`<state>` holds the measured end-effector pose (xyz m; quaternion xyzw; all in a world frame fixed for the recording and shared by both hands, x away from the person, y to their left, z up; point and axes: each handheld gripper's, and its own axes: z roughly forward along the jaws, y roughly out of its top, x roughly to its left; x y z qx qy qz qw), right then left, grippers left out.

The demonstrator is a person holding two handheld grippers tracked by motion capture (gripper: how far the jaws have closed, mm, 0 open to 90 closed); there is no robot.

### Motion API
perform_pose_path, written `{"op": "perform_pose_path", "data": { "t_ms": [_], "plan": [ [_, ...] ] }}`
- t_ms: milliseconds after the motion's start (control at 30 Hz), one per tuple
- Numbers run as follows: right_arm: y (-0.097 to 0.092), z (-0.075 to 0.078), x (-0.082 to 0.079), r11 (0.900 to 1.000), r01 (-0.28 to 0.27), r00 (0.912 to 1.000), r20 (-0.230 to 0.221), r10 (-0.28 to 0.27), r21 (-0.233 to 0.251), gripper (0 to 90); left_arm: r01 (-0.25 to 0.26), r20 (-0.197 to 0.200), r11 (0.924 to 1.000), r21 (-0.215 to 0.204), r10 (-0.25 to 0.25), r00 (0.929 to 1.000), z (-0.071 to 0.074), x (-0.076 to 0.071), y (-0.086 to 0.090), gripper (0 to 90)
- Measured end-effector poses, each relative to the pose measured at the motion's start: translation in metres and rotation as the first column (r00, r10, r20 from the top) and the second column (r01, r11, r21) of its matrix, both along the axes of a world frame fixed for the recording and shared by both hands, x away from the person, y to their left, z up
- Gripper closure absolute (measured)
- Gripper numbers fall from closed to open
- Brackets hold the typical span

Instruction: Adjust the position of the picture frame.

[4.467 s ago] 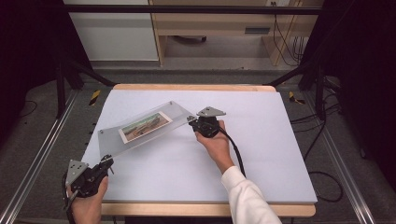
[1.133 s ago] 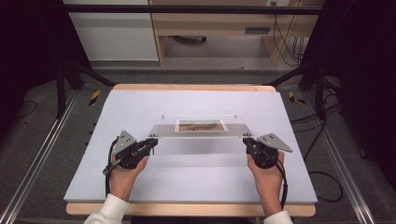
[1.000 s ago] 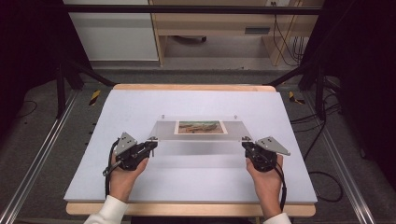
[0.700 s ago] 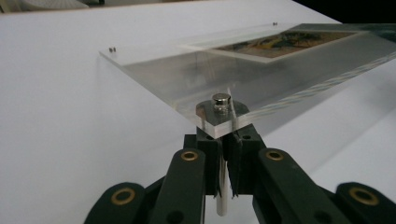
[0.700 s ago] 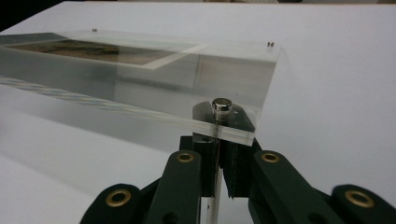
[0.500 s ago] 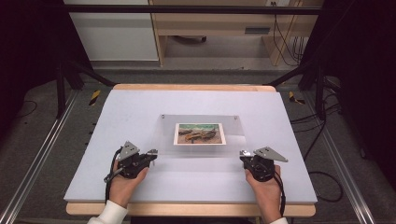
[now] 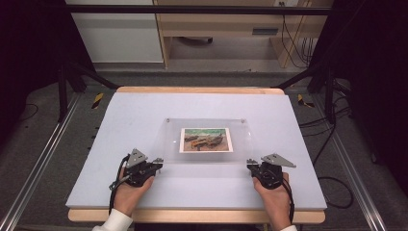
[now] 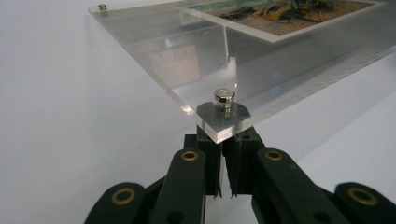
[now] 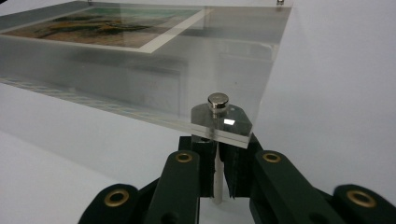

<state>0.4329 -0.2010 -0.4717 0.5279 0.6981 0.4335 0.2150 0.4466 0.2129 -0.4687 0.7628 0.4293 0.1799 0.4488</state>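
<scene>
A clear acrylic picture frame [image 7: 168, 139] with a colourful photo [image 7: 205, 139] in its middle lies nearly flat over the light table [image 7: 144, 108]. Small metal studs [image 8: 224, 95] cap its corners. My left gripper [image 7: 158, 162] is at the frame's near left corner. In the left gripper view its jaws [image 8: 223, 142] are shut under that corner, on the post below the stud. My right gripper [image 7: 250, 164] is at the near right corner. There its jaws [image 9: 215, 147] clamp a pale post [image 9: 216, 186] beneath the stud [image 9: 218, 100].
The table's wooden front edge [image 7: 192, 215] lies just behind both hands. Metal rails [image 7: 43, 159] run along both sides of the table, cables [image 7: 332, 178] lie on the floor at the right, and a wooden cabinet [image 7: 216, 29] stands beyond the far edge.
The frame has come down from a steep tilt to nearly flat. Both hands have moved toward the near edge and sunk with it, each still gripping its corner.
</scene>
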Motion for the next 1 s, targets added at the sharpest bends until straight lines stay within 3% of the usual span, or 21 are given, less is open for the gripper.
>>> {"op": "perform_pose_path", "data": {
  "t_ms": [367,433,567,733,900,1000],
  "plan": [
    [-0.001,-0.003,0.001,1.0000,0.003,0.9999,-0.011,-0.003,-0.004,83.6,0.012,-0.012,0.9998,0.015,-0.012,0.9999,-0.003,-0.001,-0.002,83.7],
    [-0.002,-0.003,0.001,1.0000,-0.002,1.0000,-0.009,0.001,-0.002,82.1,0.015,-0.010,0.9996,0.022,-0.015,0.9998,-0.002,-0.001,-0.002,80.2],
    [-0.005,-0.003,-0.001,0.9999,-0.012,0.9996,-0.025,0.011,-0.013,66.9,0.021,0.004,0.9981,0.057,-0.022,0.9998,0.001,-0.006,-0.002,67.0],
    [-0.010,0.002,-0.010,0.9980,-0.046,0.9986,-0.030,0.044,-0.044,43.2,0.035,-0.019,0.9987,0.038,-0.034,0.9992,0.004,-0.009,0.002,44.2],
    [-0.017,0.009,-0.018,0.9982,-0.045,0.9990,-0.004,0.045,-0.039,29.3,0.045,-0.026,0.9990,0.000,-0.045,0.9986,0.008,-0.012,0.006,29.9],
    [-0.022,0.013,-0.019,0.9992,-0.030,0.9995,0.013,0.030,-0.025,23.1,0.044,-0.010,0.9986,-0.029,-0.045,0.9990,0.012,-0.013,0.009,22.6]
  ]
}}
